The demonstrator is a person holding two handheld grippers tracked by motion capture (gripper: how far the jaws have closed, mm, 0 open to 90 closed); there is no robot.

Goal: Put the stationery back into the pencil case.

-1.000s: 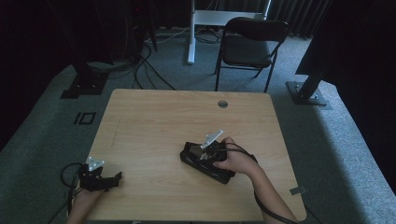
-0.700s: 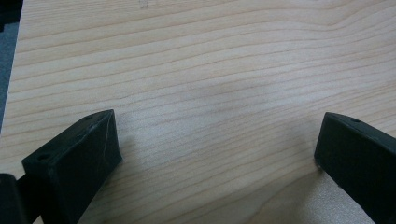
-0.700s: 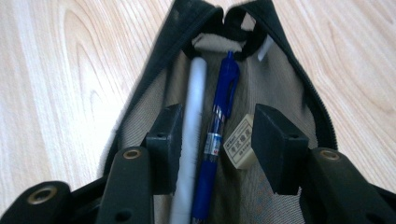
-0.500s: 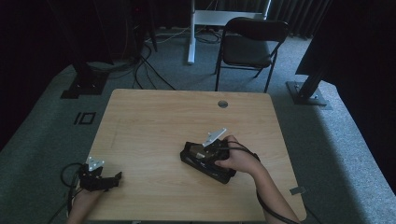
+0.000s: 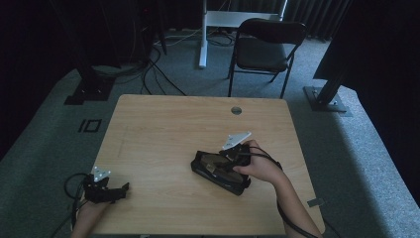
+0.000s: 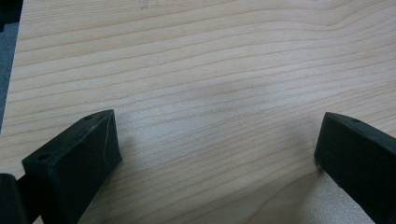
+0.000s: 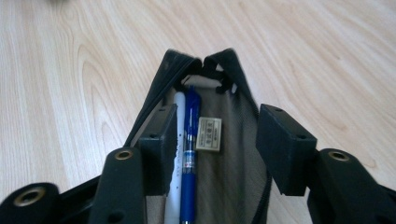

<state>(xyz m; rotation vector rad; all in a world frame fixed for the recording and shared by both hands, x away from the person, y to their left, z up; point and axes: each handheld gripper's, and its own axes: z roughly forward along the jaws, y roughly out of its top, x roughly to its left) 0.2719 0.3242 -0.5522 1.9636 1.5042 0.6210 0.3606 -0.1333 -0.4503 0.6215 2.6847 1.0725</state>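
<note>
While opening, right claw [image 7: 212, 140] over pencil case [image 7: 238, 154], pens inside

Matt black cloth pencil case [image 7: 233, 140] on smooth pale wood-grain table [image 5: 163, 124]

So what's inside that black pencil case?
Inside the open pencil case lie a blue pen, a white pen and a small eraser. The right claw covers the pens' lower ends.

One black pencil case [image 7: 205, 70] holding two pens [image 7: 189, 154] and one eraser [image 7: 208, 134], on one wooden table [image 5: 163, 124]; one chair [image 5: 265, 47] behind.
</note>
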